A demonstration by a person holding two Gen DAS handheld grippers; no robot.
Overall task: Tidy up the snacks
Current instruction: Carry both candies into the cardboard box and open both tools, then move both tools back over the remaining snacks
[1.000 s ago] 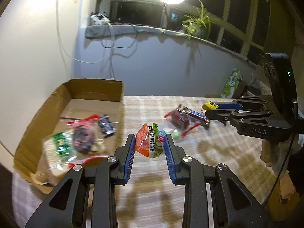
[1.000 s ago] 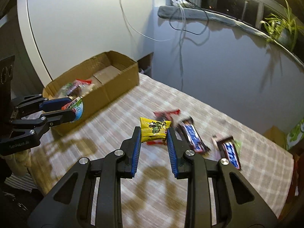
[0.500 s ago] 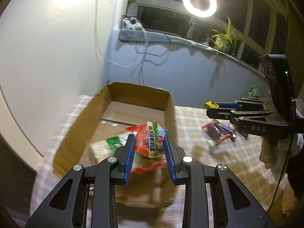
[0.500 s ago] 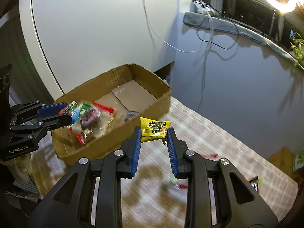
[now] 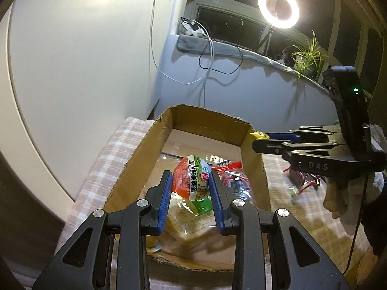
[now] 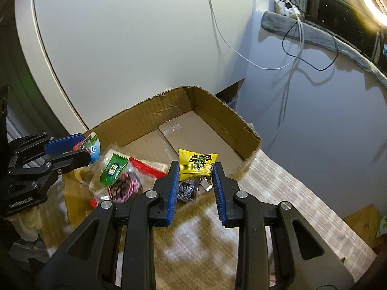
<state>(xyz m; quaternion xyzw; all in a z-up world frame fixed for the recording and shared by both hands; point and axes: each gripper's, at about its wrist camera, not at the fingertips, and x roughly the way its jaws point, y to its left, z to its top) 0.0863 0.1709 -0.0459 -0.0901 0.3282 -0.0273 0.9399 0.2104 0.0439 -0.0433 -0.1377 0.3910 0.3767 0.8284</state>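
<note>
The left gripper (image 5: 191,183) is closed snugly on an orange-and-green snack packet (image 5: 192,181), blue pads pressing its two sides, and it hangs directly above the near half of the open cardboard box (image 5: 244,133), over the clear-wrapped snacks (image 5: 229,178) already lying inside. The right gripper (image 6: 196,170) is likewise clamped on a small yellow snack packet (image 6: 196,163), held upright with its printed face toward the camera and its long axis running across from pad to pad. Relative to the box, this yellow packet sits above the right-hand wall and the near corner, at the rim rather than clearly over the floor; the right wrist view shows bare cardboard floor just beyond and to the left of it, toward the far wall. The relation that matters is therefore vertical for the left packet, which has the box straight beneath it, and forward-left for the yellow one, which probably needs a short carry inward over the wall before release. The left gripper looks the nearer to a clean drop. A few wrapped snacks (image 5: 302,181) remain on the checked tablecloth (image 5: 108,159) to the right of the box, so the sorting appears partly done.
</note>
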